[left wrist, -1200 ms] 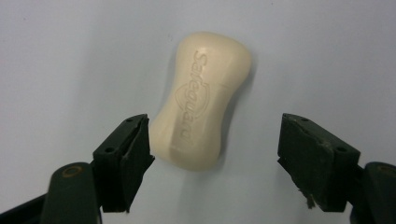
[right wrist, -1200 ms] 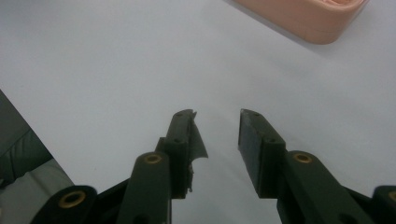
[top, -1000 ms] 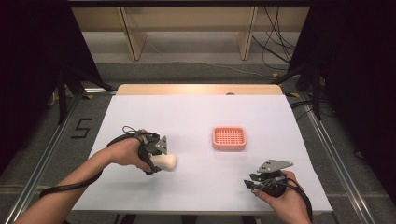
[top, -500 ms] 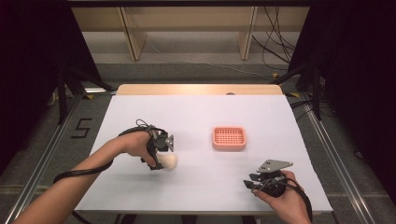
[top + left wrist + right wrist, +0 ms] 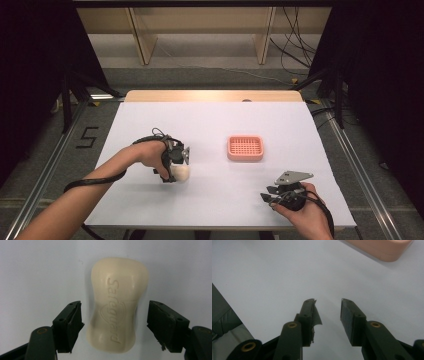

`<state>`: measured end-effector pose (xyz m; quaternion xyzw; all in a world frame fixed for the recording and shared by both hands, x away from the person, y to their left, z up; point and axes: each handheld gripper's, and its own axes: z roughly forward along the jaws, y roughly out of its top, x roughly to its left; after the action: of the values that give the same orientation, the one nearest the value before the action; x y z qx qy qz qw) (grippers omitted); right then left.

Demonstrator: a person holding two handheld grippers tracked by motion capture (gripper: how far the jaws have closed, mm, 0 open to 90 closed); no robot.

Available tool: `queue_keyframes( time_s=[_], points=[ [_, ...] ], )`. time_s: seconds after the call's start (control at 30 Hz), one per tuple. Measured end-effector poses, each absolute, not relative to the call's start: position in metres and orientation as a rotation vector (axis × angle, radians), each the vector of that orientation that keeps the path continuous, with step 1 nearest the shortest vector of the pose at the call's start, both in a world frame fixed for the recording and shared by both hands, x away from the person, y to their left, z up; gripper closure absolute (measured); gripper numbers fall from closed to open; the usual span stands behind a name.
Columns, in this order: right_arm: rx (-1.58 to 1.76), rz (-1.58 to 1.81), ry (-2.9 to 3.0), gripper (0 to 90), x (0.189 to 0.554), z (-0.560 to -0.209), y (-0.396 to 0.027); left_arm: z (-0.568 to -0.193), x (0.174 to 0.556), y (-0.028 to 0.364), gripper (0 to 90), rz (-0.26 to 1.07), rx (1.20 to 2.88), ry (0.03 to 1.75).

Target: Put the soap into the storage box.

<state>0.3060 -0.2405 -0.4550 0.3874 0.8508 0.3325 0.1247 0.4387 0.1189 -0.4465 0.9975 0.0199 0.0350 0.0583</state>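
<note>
Now the left gripper (image 5: 113,322) hangs low over a cream bar of soap (image 5: 117,303), its two black jaws spread wide with the bar between them and a clear gap on each side, so neither pad touches it. Compared with a second ago, the left hand (image 5: 150,154) has slid a little toward the table's middle and dropped closer to the surface, and its jaws have just been closing in around the bar; this reads as the final line-up before a pinch, with the grasp itself not yet made. The soap lies flat on the white table (image 5: 215,125), left of centre, well apart from the pink slotted soap dish (image 5: 245,148) toward the middle. In the left gripper view its long axis runs straight away from the jaws, embossed lettering running along that length, so the jaws would close across its narrow waist. The right gripper (image 5: 269,196) rests near the table's front right edge, jaws partly spread and just opening, holding nothing.
</note>
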Motion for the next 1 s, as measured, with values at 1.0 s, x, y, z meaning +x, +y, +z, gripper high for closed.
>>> queue_keyframes(
  time_s=[1.0],
  points=[
    [1.16, 0.975, 2.484, 63.9, 0.304, -0.454, -0.24, -0.454, 0.441, 0.107, 47.0, 0.062, 3.1, 0.106]
  ],
)
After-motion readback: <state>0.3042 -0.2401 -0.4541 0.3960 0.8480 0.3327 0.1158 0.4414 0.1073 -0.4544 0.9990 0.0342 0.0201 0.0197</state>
